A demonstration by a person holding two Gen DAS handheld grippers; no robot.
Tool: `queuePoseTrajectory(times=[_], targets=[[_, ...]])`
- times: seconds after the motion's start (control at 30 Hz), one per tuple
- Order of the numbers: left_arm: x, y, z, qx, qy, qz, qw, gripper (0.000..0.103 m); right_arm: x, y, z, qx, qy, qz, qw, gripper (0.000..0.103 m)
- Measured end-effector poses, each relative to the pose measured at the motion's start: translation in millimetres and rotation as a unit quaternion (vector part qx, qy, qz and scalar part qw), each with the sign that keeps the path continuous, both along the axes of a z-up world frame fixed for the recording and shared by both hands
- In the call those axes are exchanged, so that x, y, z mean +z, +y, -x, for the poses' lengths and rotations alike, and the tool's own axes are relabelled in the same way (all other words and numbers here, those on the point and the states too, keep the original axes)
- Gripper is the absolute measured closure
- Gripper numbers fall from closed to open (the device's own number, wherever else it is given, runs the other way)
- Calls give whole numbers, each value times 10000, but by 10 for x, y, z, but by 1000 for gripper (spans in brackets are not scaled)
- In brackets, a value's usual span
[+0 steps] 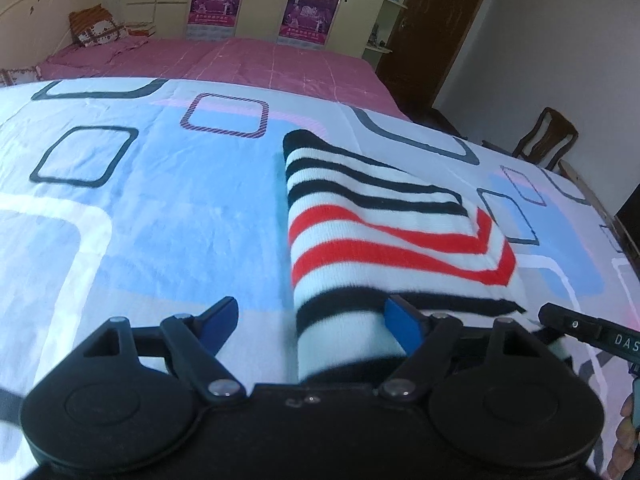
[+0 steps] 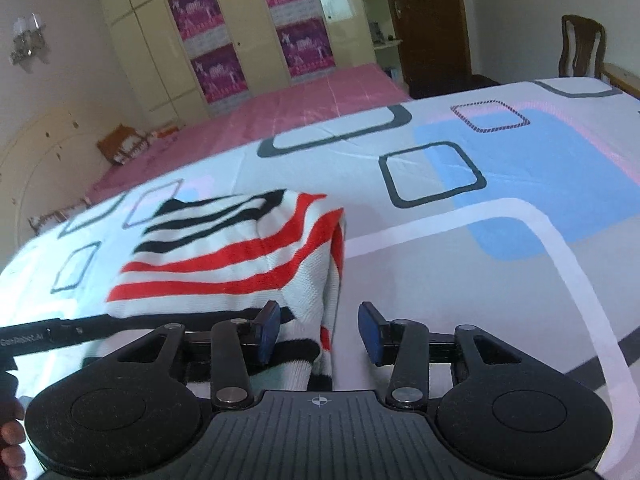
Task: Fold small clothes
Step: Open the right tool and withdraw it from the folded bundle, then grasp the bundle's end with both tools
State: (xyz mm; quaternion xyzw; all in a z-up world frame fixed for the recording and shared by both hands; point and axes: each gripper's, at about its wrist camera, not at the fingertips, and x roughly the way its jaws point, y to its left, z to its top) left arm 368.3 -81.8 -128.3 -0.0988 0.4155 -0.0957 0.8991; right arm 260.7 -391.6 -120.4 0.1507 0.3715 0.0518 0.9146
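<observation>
Presently, the left gripper [image 1: 314,318] has its jaws spread wide, the near left edge of the folded striped sweater [image 1: 384,232] lying between them. Likewise spread, the right gripper [image 2: 320,330] straddles the sweater's near right corner. The sweater lies folded on the patterned bedsheet [image 1: 140,200].

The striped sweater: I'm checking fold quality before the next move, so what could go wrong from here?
Both grippers are open, so nothing pins the striped sweater.
1. The left gripper straddles its near left edge; closing may catch one layer only.
2. The right edge shows stacked layers that could slide apart.
</observation>
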Motion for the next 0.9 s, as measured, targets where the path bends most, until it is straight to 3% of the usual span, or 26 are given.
queuePoseTrajectory(times=[0.17,0.3,0.33,0.37,0.43,0.53,0.6,0.7,0.83,0.87,0.9], targets=[[8,64,187,-82,136,172,9997,26,7,21,185,227,71,-76,9997,60],[-138,70,296,-267,403,341,9982,43,-119,63,302,340,333,-284,9985,60],[-157,69,304,-290,403,366,9981,51,-148,73,321,354,394,-289,9982,64],[-162,67,322,-331,381,400,9979,55,-185,82,343,389,466,-359,9975,77],[-141,44,342,-482,326,377,9976,70,-192,96,400,400,449,-377,9975,81],[-142,67,358,-562,295,327,9974,75,-147,98,435,495,408,-419,9971,86],[-169,128,361,-565,326,385,9971,75,-142,52,457,530,416,-603,9959,87],[-250,134,335,-563,397,414,9968,75,-310,35,419,509,619,-311,9963,87],[-176,59,336,-633,341,176,9973,71,-281,26,410,465,578,-289,9968,86],[-155,61,338,-651,326,145,9972,70,-246,36,428,441,539,-233,9973,81],[-135,75,335,-637,326,135,9973,64,-210,37,449,383,497,-199,9978,67]])
